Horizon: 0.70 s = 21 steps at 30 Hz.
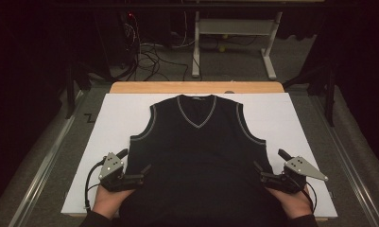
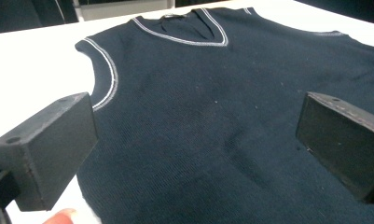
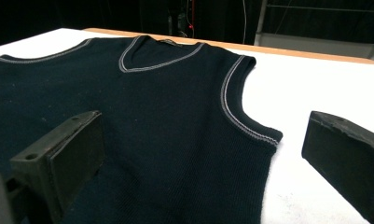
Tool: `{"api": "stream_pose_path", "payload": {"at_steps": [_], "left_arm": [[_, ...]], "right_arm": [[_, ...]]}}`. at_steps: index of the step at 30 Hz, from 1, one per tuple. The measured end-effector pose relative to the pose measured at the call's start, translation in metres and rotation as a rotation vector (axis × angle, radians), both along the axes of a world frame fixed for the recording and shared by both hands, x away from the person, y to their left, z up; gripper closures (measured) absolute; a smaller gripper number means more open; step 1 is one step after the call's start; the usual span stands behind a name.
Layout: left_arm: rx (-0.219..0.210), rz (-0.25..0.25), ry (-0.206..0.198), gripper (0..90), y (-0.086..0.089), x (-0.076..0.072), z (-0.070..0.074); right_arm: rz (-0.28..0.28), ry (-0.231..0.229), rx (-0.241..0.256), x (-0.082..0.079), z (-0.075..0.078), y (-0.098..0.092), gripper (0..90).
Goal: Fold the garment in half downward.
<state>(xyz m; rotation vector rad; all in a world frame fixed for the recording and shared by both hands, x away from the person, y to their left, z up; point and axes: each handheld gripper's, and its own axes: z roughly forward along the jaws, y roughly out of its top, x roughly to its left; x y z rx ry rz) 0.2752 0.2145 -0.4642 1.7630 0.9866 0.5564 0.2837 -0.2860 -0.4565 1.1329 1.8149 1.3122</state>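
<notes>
High view shows the left gripper near the white surface's near-left corner, jaws spread wide astride the left side seam of the dark sleeveless sweater. That sweater lies flat along the surface's middle, its V-neck toward the far edge. Near the near-right corner, the right gripper stands equally wide at the right seam.

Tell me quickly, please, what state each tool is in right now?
Left tool: open, holding nothing, at the left side edge of the dark knitted sleeveless V-neck vest.
Right tool: open, holding nothing, at the vest's right side edge.
</notes>
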Motion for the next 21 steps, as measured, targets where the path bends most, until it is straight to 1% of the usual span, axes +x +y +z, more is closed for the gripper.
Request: {"api": "stream_pose_path", "payload": {"at_steps": [3,6,7,8,9,10,12,15,16,17,19,21], "left_arm": [[-0.019,0.019,0.012,0.0,0.0037,0.0040,-0.0015],[-0.018,0.026,0.012,0.0,0.0052,0.0051,-0.0017],[-0.026,0.025,0.010,0.0,0.0062,0.0051,-0.0016],[-0.045,0.020,0.005,0.0,0.0074,0.0047,-0.0011],[-0.054,0.019,0.003,0.0,0.0078,0.0042,-0.0008],[-0.056,0.017,0.001,0.0,0.0083,0.0037,-0.0004],[-0.058,0.015,0.001,0.0,0.0084,0.0035,-0.0004],[-0.047,0.015,-0.001,0.0,0.0085,0.0040,-0.0014],[-0.036,0.011,0.009,0.0,0.0084,0.0058,-0.0032],[-0.036,0.011,0.009,0.0,0.0084,0.0058,-0.0032],[-0.036,0.003,0.033,0.0,0.0084,0.0078,-0.0047],[-0.031,0.005,0.026,0.0,0.0082,0.0078,-0.0046]], "right_arm": [[-0.007,-0.004,-0.004,0.0016,-0.0002,-0.0008,0.0],[-0.020,-0.006,-0.001,0.0020,0.0008,-0.0021,0.0],[-0.020,-0.006,-0.001,0.0020,0.0008,-0.0021,0.0],[-0.025,-0.008,0.000,0.0019,0.0015,-0.0024,0.0],[-0.029,-0.006,0.001,0.0020,0.0022,-0.0026,0.1],[-0.031,-0.013,-0.005,0.0019,0.0029,-0.0028,0.0],[-0.029,-0.014,-0.013,0.0016,0.0034,-0.0023,0.1],[-0.020,-0.017,-0.004,0.0015,0.0038,-0.0019,0.1],[-0.011,-0.022,0.006,0.0009,0.0046,-0.0012,0.0],[-0.010,-0.025,0.008,0.0007,0.0048,-0.0007,0.1],[-0.007,-0.027,0.002,0.0007,0.0054,-0.0003,0.1],[-0.004,-0.025,-0.007,0.0008,0.0053,0.0014,0.1]]}}
